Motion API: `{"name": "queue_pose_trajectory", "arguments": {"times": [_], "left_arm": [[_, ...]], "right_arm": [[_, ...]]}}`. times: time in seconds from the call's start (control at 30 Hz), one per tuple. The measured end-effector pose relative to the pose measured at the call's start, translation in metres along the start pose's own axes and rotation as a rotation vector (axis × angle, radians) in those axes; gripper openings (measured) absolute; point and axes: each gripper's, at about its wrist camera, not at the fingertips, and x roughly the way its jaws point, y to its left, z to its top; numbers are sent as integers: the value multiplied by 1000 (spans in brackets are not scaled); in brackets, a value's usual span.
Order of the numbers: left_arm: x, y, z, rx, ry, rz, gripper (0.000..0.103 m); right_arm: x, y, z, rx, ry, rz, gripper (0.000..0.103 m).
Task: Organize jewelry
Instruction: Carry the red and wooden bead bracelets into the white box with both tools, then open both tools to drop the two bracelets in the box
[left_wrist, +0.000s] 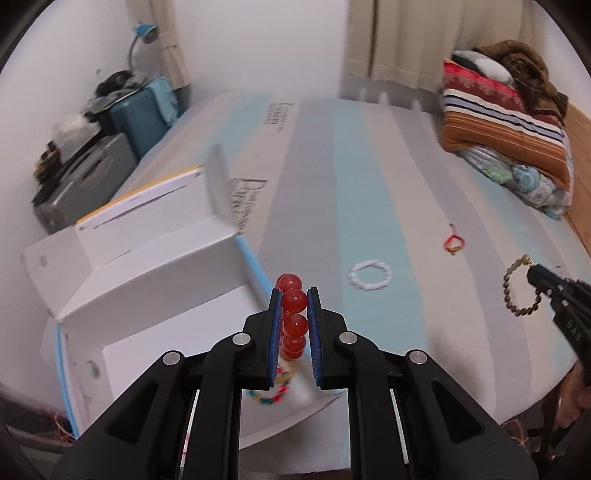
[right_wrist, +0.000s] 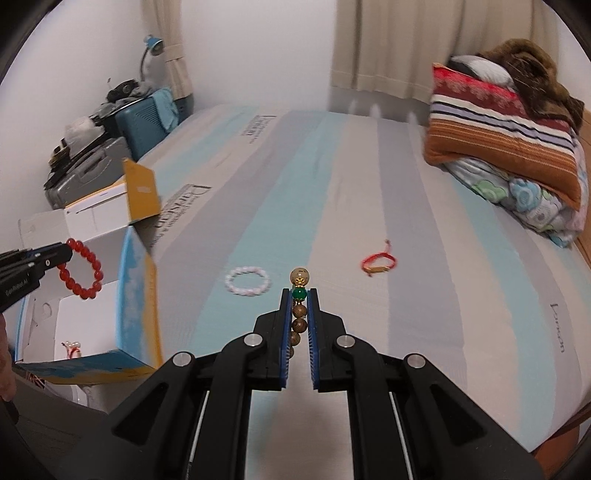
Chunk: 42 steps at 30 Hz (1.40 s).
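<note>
My left gripper (left_wrist: 294, 295) is shut on a red bead bracelet (left_wrist: 294, 317) and holds it over the open white cardboard box (left_wrist: 155, 280); the right wrist view shows the bracelet (right_wrist: 83, 269) hanging above the box (right_wrist: 92, 229). My right gripper (right_wrist: 299, 293) is shut on a brown wooden bead bracelet (right_wrist: 299, 314) with a green bead, held above the bed; it also shows in the left wrist view (left_wrist: 521, 291). A white bead bracelet (right_wrist: 247, 282) and a red cord bracelet (right_wrist: 378, 264) lie on the striped bedsheet (right_wrist: 406, 221). A multicoloured bracelet (left_wrist: 271, 395) lies in the box.
Folded blankets and pillows (right_wrist: 509, 140) are stacked at the bed's far right. Suitcases and clutter (right_wrist: 107, 147) stand against the wall at left. A small red and white piece (right_wrist: 72, 349) lies in the box's near corner. Curtains (right_wrist: 406, 48) hang behind the bed.
</note>
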Motion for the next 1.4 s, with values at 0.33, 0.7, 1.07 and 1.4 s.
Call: {"name": "queue_pose_trajectory", "arguments": {"times": [0.33,0.7,1.07,1.4], "left_arm": [[-6,71,-24,-77,18,55,13],[-9,142,-61,-199,32,140,13],[1,198,-100,-310,92,160,13],[14,231,-125,-369,158,162,13]], "right_arm": [[3,77,14,-77,-11,61,7],[18,169,17,-170,-3,143,7],[35,244,4,-239,35,214,7],[68,280,-11,-261,126,235,7]]}}
